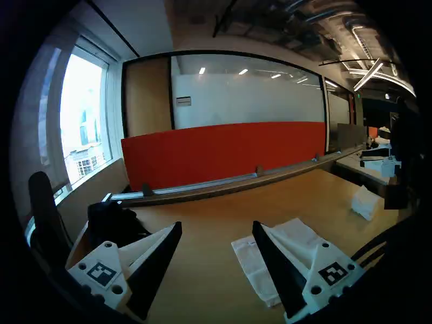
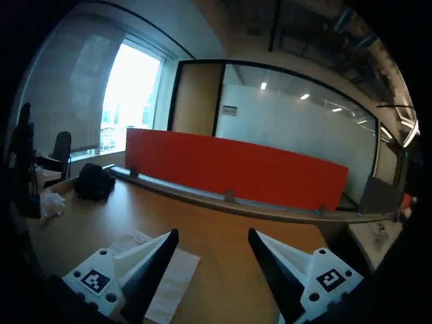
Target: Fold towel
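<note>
The left gripper (image 1: 216,224) hung just above a wooden table (image 1: 205,275), its two black-edged fingers spread wide apart with nothing between them. A white towel (image 1: 251,264) lay flat on the table ahead and to the right, partly hidden behind the right-hand finger. Farther right sat a smaller crumpled white cloth (image 1: 365,202), well apart from the towel. A black bag (image 1: 113,218) rested at the table's left end, near a bright window (image 1: 83,119). A red divider panel (image 1: 227,151) ran along the far edge of the table.

In the right gripper view, the right gripper (image 2: 213,231) was likewise open and empty over the same table (image 2: 232,281). The towel (image 2: 178,281) lay flat beneath and beside its left-hand finger — whether the finger touched it could not be told.
</note>
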